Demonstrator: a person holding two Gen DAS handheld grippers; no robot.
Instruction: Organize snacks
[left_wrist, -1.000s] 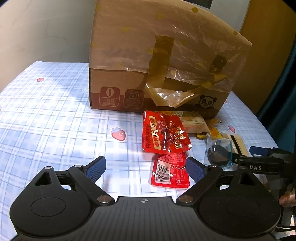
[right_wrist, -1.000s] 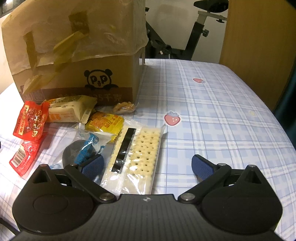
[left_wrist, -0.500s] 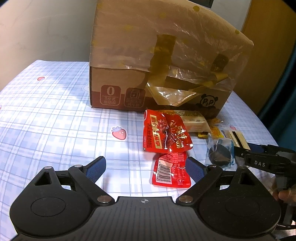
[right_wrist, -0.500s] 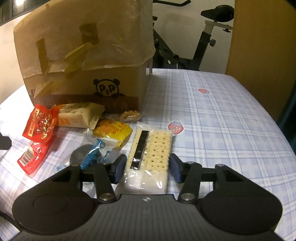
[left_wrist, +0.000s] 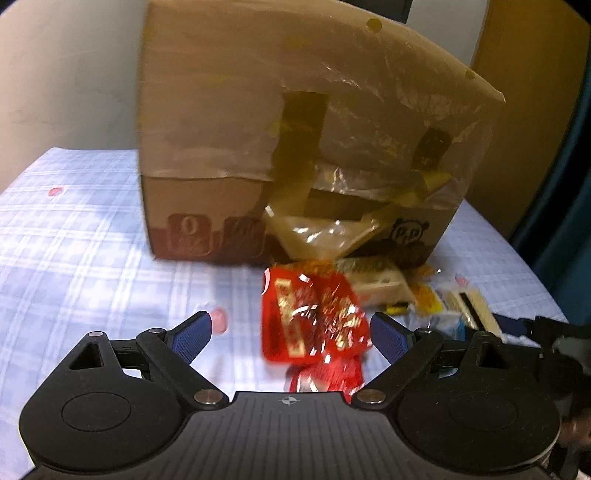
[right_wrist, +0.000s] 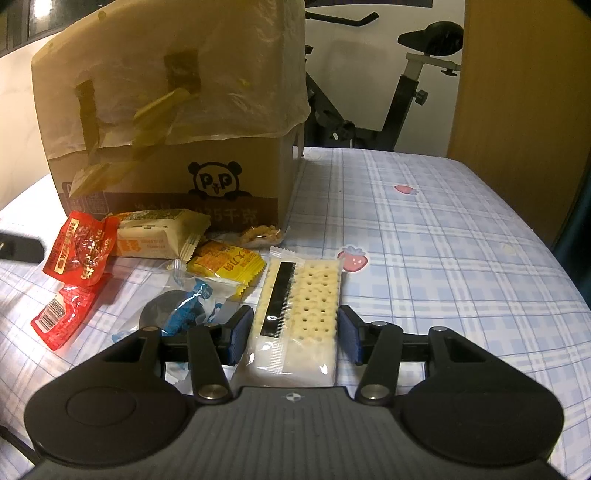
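Note:
My right gripper (right_wrist: 293, 328) is shut on a clear pack of crackers (right_wrist: 303, 299), its blue pads pressing both long sides. Left of the pack lie a dark cookie in a clear wrapper (right_wrist: 184, 314), a yellow packet (right_wrist: 227, 264), a cream-coloured cake pack (right_wrist: 155, 240) and two red packets (right_wrist: 79, 251). A cardboard box (right_wrist: 177, 129) with a taped plastic flap stands behind them. My left gripper (left_wrist: 291, 334) is open, with the upper red packet (left_wrist: 314, 317) lying on the cloth between and beyond its fingers, untouched. The left wrist view is blurred.
The table wears a blue plaid cloth with strawberry prints (right_wrist: 424, 258). An exercise bike (right_wrist: 399, 92) stands behind the table, with a wooden panel (right_wrist: 517, 92) at the right. A small bag of nuts (right_wrist: 260, 234) lies at the box's foot.
My right gripper closed from wide open onto the cracker pack and holds it. My left gripper moved forward toward the red packets, which now sit between its open fingers.

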